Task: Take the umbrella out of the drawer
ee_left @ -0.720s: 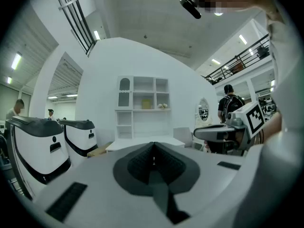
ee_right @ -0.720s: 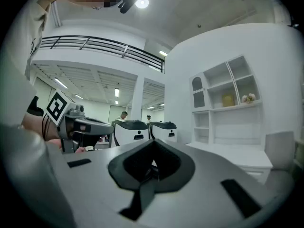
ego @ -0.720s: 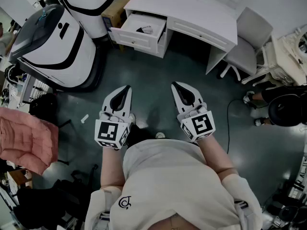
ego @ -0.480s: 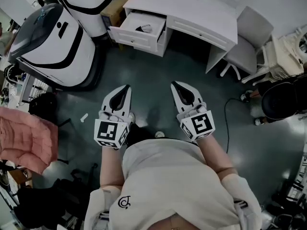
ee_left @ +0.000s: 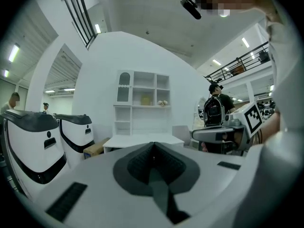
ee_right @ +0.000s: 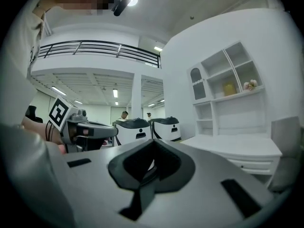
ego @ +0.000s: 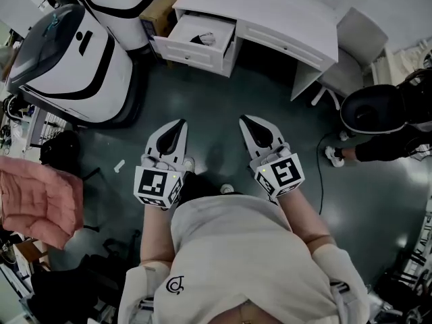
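Item: umbrella [ego: 204, 40]; small dark-and-pale bundle lying inside the open drawer [ego: 191, 51], top left of the white desk [ego: 283, 9]; detail too small to tell; nothing touches it.

L gripper [ego: 178, 124]: held about level in front of the torso, tip pointing fwd toward the desk; marker cube nearest the body, facing up; jaws pressed together, nothing between them; well apart from the drawer.

R gripper [ego: 246, 121]: beside the L one, a gap of dark floor [ego: 216, 106] between them; also level, angled slightly inward; jaws together at the tip, nothing pinched.

Arms: both forearms bent at the elbow, reaching fwd from the body, light sleeves at the bottom of the head view.

Surroundings: two white machines w/ black trim [ego: 74, 59] left of the drawer; grey chair [ego: 351, 52] right of the desk; pink cushion [ego: 37, 201] at far left; another person [ego: 378, 110] in dark clothes at the right edge.
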Motion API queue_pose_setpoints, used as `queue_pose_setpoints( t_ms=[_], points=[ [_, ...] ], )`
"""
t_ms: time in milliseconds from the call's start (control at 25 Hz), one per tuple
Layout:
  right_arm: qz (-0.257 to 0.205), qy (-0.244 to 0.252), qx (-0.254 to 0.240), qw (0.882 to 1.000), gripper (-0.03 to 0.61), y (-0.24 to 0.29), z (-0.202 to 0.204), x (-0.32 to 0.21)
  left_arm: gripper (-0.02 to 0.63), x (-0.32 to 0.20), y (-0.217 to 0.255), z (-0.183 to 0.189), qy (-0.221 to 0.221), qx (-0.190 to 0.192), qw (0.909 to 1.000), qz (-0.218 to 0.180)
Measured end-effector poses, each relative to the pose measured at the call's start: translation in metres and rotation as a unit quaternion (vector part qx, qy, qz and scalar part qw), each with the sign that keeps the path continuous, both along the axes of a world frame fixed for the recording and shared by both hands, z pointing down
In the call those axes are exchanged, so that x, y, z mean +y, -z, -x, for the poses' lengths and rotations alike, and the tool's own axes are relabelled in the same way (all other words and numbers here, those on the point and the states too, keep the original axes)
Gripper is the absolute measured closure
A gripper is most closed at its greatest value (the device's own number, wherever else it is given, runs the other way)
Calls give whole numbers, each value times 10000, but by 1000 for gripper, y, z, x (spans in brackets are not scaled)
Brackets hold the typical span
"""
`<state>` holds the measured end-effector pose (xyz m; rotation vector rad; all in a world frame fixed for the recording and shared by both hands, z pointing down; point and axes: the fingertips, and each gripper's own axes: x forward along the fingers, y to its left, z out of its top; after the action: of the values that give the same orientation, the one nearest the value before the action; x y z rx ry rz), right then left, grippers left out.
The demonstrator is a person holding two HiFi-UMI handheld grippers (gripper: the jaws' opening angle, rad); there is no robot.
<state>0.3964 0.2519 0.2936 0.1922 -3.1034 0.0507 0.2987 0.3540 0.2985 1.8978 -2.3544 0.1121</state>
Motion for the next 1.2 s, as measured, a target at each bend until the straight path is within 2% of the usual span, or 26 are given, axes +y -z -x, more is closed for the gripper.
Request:
queue_pose_setpoints(
  t_ms=[200, 480, 720, 960, 1200],
  points=[
    [165, -274, 95, 9994, 572, -12, 46, -10, 600, -10, 0, 51, -140, -29, 9999, -32],
    [419, -658, 59, 9969, 572, -14, 145, -31, 600, -26, 0, 157, -387, 48, 9992, -48],
    [375, -774, 39, 9963, 572, -7, 227, -37, 600, -32, 1, 243, -257, 307, 9992, -62],
    [195, -642, 214, 9975, 572, -12, 285, -43, 600, -42, -19, 288, -235, 525, 9982, 141],
    [268, -640, 276, 9972, 572, -29, 324, -89, 600, -82, -33, 332, -102, 561, 9981, 224]
  ],
)
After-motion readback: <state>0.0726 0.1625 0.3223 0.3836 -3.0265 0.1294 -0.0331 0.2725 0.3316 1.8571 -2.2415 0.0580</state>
